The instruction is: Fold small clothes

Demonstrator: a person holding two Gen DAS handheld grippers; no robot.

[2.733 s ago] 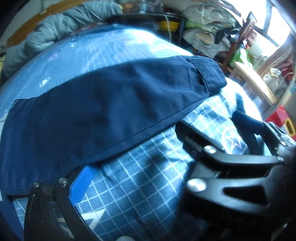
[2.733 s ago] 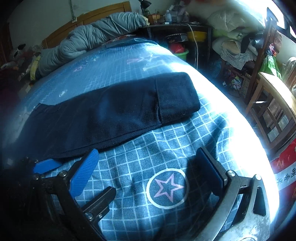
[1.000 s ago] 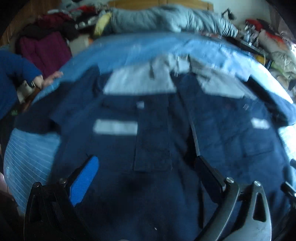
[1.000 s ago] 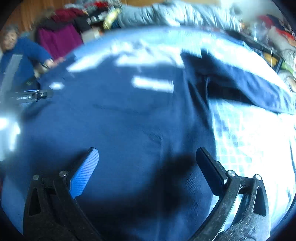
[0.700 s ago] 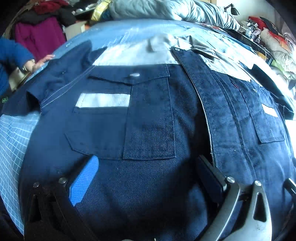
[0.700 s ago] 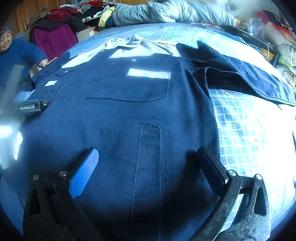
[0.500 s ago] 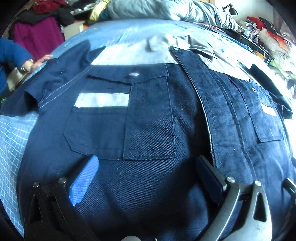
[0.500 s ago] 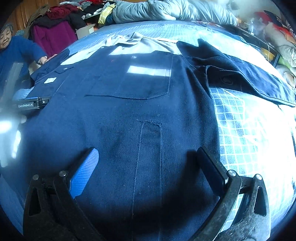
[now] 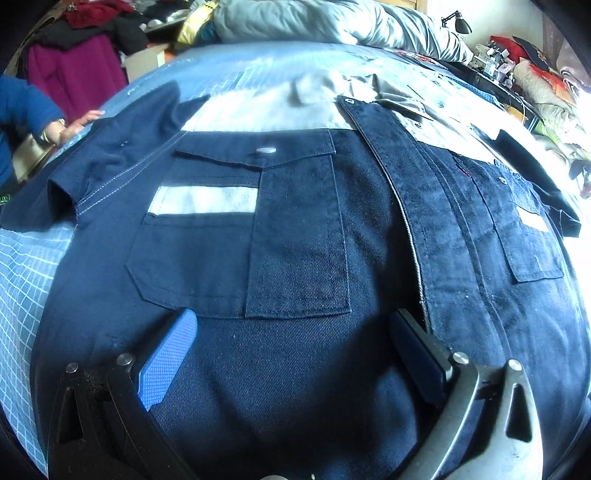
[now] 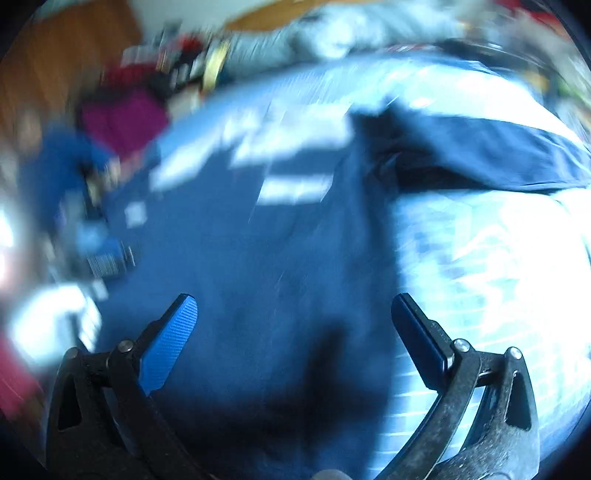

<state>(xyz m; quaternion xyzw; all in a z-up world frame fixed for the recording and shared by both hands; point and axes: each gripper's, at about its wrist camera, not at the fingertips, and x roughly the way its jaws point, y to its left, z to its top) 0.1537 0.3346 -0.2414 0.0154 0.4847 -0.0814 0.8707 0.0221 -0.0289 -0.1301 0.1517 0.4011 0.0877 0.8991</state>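
A bed (image 9: pixel 22 280) covered in a blue sheet with a white grid fills both views, and a rolled grey quilt (image 9: pixel 332 22) lies across its far end. Spread flat on the sheet is the navy work shirt (image 9: pixel 288 387), front side up, with a pale grey yoke and collar (image 9: pixel 325 88), its short sleeves stretched out to either side. The left chest pocket (image 9: pixel 255 236) carries a pale reflective stripe and a flap closed by a single snap; the button placket runs down just right of it, and a second pocket (image 9: pixel 532 240) sits beyond that. At the far left edge of the bed, a person's hand (image 9: pixel 74 127) in a blue sleeve rests beside the shirt's sleeve. The left claw (image 9: pixel 291 328) hangs above the shirt's lower front, released, its jaws wide apart with nothing between them. The right wrist view is heavily motion-blurred; the right claw (image 10: pixel 293 310) is also spread wide and empty, over the shirt's right side near where cloth meets sheet
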